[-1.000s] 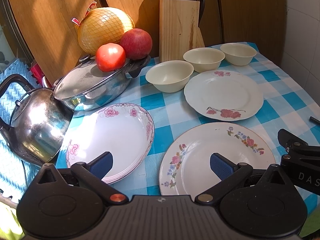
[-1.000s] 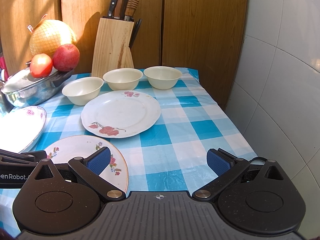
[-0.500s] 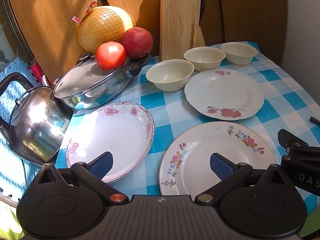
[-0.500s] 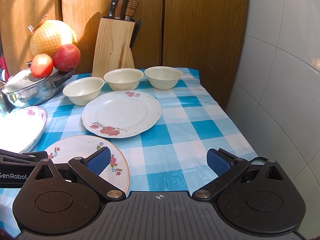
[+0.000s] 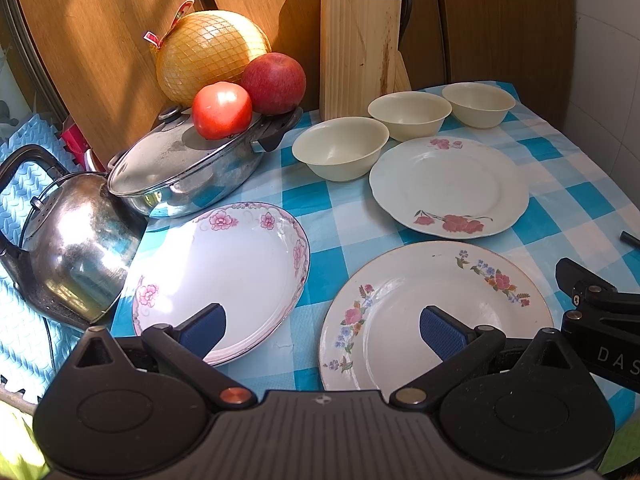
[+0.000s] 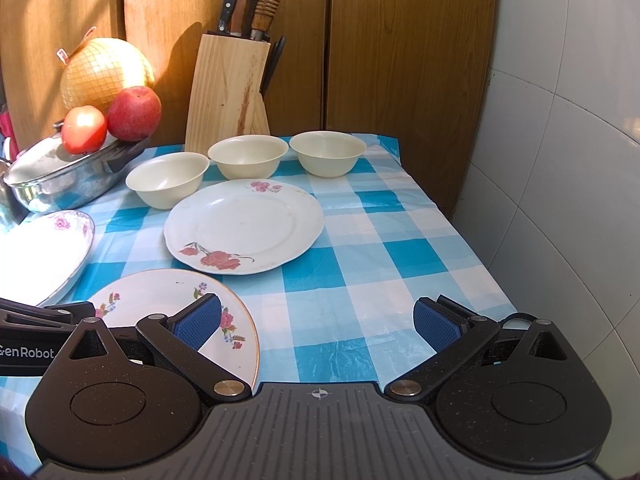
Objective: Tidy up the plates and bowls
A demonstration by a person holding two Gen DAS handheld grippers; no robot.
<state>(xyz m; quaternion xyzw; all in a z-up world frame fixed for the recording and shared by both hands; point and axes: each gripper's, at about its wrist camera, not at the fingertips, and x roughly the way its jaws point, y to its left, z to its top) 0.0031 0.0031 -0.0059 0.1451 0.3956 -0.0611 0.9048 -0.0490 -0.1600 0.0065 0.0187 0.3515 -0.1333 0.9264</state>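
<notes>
The left hand-held gripper [image 5: 322,330] hovers low over the near edge of the surface [image 5: 560,168], jaws wide and empty. The right hand-held gripper [image 6: 316,326], equally wide and empty, hangs just to its right. From left to right lie a deep pink-rimmed plate [image 5: 224,272], a flowered plate [image 5: 432,312] near the grippers and a red-flowered plate [image 5: 448,186] farther off. Beyond, three cream bowls [image 5: 340,152] stand in a row before the knife block [image 5: 360,56].
</notes>
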